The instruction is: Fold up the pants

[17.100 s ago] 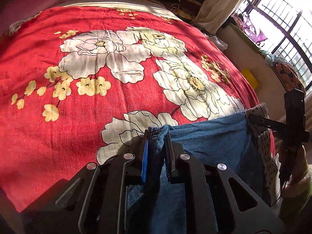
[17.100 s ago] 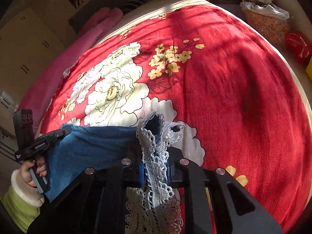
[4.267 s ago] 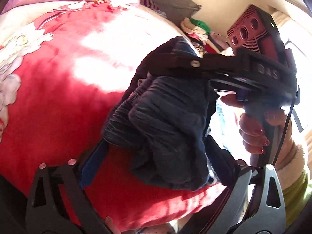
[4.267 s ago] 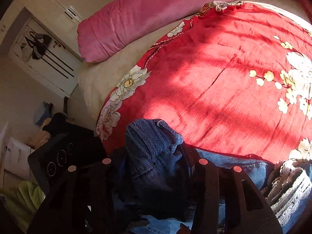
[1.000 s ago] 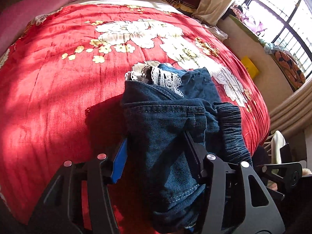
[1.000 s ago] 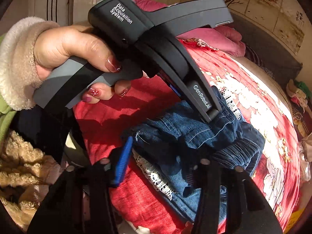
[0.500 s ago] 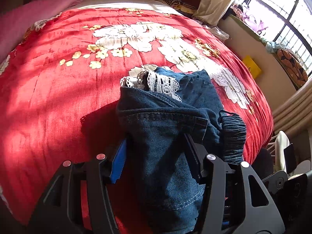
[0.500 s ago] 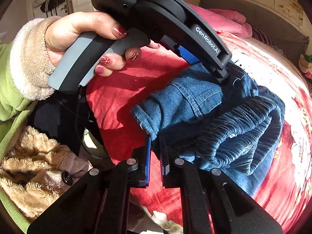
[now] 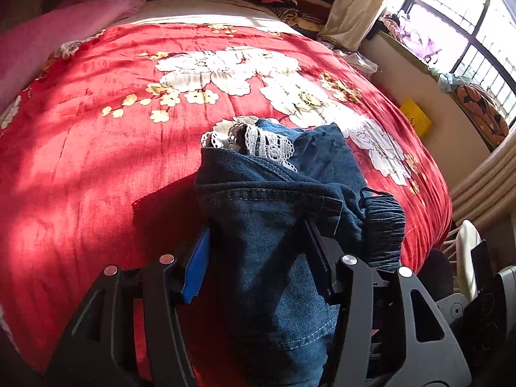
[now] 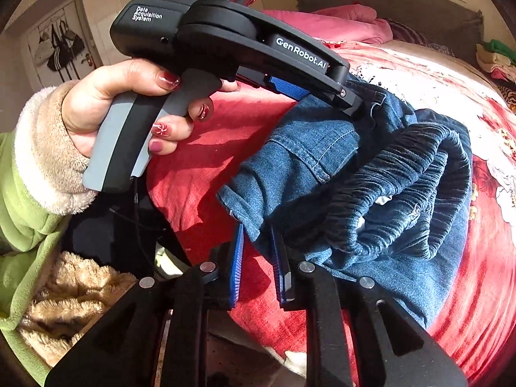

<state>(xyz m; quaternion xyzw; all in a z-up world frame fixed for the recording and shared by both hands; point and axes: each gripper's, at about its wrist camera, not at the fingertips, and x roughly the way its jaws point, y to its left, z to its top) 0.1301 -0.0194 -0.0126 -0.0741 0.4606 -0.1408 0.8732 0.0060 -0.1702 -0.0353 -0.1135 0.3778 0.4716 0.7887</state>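
left gripper (image 9: 258, 254) pinches the folded denim pants (image 9: 274, 225) on the red floral bedspread (image 9: 96, 145); right gripper (image 10: 256, 259) jaws are opening, a denim corner hanging loose between them.

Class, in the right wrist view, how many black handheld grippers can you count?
2. The right gripper is at the bottom edge, jaws opening, a corner of the folded blue denim pants between them. The left gripper, upper centre in a hand, clamps the pants. None seems hidden.
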